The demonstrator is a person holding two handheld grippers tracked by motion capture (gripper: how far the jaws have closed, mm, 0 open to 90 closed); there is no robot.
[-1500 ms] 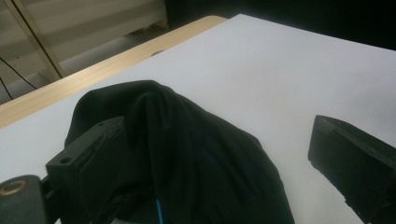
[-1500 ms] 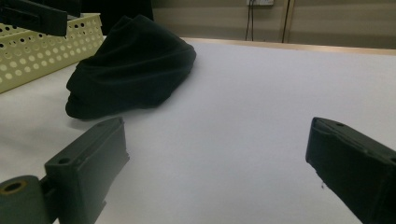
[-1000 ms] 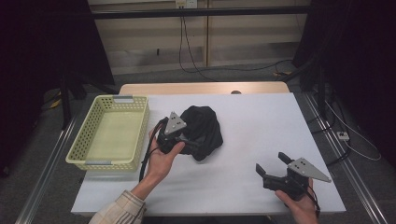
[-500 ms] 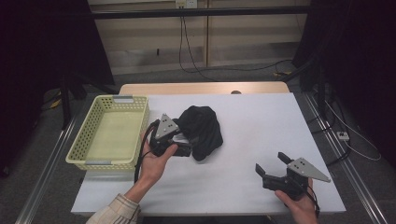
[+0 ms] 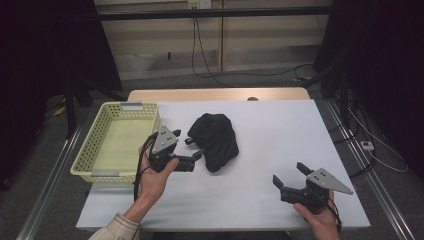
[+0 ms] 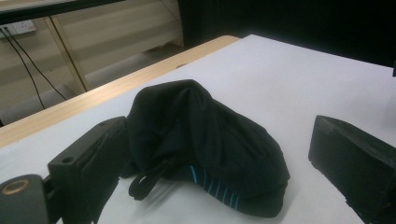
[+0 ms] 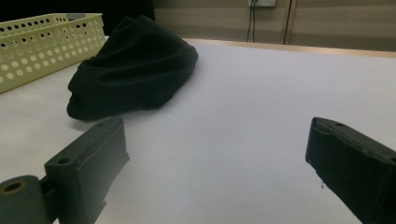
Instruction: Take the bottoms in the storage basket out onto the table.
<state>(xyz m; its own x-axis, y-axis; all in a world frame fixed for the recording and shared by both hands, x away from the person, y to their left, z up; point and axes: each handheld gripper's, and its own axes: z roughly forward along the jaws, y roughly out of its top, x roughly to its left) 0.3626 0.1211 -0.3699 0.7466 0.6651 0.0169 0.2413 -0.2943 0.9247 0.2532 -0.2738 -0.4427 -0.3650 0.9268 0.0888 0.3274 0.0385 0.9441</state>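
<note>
A crumpled black cloth (image 5: 216,139) with thin blue stripes lies near the middle of the white table (image 5: 280,130). My left gripper (image 5: 194,149) sits just left of it, held in a hand, jaws open and pointing at the cloth. In the left gripper view the cloth (image 6: 205,135) lies between and just beyond the open jaws, its edge close to the left jaw. My right gripper (image 5: 288,173) rests open near the table's front right, with nothing between its jaws. In the right gripper view the cloth (image 7: 135,70) lies well ahead to the left.
A pale yellow perforated basket (image 5: 95,150) stands at the table's left edge, close behind the left hand; its wall (image 7: 42,42) shows in the right gripper view. A wooden strip (image 5: 215,95) borders the far edge. Cables run on the floor beyond.
My left gripper has drawn back leftward, away from the cloth and toward the basket. The cloth and the right gripper have stayed put.
</note>
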